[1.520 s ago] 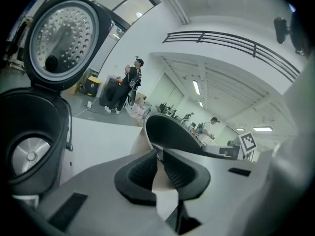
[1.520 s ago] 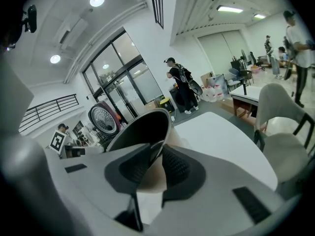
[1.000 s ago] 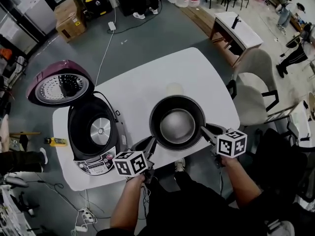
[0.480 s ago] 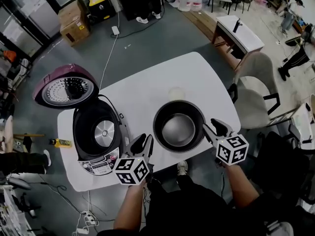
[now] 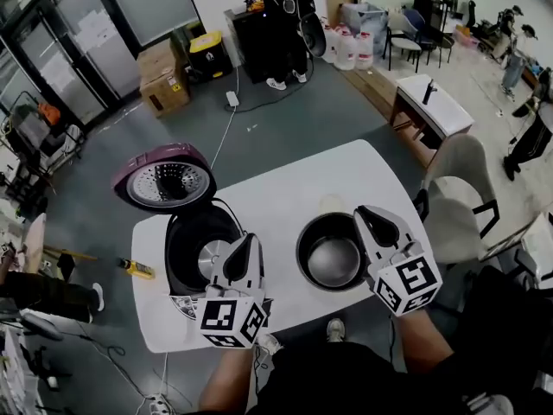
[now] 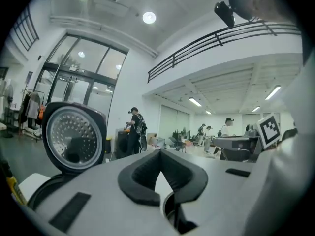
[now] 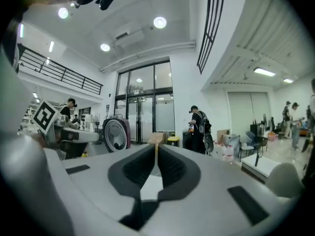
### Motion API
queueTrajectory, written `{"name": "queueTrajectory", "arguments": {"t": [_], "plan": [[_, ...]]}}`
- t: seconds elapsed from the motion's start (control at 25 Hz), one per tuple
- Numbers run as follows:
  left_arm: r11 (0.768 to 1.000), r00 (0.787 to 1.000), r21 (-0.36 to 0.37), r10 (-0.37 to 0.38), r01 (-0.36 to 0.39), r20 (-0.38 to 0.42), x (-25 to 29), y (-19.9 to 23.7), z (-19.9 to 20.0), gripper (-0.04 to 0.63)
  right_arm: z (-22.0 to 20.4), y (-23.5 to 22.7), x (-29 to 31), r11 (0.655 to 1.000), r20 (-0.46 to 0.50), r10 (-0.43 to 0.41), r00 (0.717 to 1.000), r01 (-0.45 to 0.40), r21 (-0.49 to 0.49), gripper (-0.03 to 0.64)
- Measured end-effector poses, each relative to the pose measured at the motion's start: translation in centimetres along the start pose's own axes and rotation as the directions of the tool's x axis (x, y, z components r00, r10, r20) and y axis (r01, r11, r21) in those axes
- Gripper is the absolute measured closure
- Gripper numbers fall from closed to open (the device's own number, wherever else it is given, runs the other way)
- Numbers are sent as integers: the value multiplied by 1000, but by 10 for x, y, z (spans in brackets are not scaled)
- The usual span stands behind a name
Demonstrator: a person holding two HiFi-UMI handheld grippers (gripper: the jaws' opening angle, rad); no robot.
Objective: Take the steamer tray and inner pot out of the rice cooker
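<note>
White table point(image 5: 285, 184) on grey floor point(image 5: 130, 128) bears the inner pot point(image 5: 333, 261).

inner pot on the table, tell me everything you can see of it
The inner pot is a round, dark, metal-looking bowl with a shiny grey floor inside. It looks empty and stands upright on the white table, right of the open rice cooker in the head view and apart from it. Only the table appears to touch it.
</note>
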State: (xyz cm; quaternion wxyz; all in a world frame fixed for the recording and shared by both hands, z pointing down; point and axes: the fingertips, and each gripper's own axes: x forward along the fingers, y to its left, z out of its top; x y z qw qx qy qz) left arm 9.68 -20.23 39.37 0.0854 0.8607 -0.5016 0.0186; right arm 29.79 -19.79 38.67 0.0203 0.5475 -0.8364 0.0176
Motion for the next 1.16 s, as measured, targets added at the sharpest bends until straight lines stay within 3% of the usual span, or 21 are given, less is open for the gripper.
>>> {"name": "queueTrajectory", "arguments": {"t": [0.16, 0.4, 0.68, 1.16], "plan": [[998, 997, 61, 10, -15, 78, -26, 9, 29, 600, 35, 33, -3, 997, 105, 4, 994, 4, -78, 618], [1000, 991, 13, -1, -1, 134, -52, 20, 40, 600, 53, 76, 5, 993, 152, 54, 987, -37, -108, 618], [999, 990, 42, 15, -21, 142, -69, 49, 47, 600, 64, 117, 24, 990, 168, 91, 982, -71, -125, 618], [999, 989, 23, 19, -22, 144, -74, 69, 51, 600, 78, 137, 37, 985, 200, 118, 973, -89, -149, 618]]}}
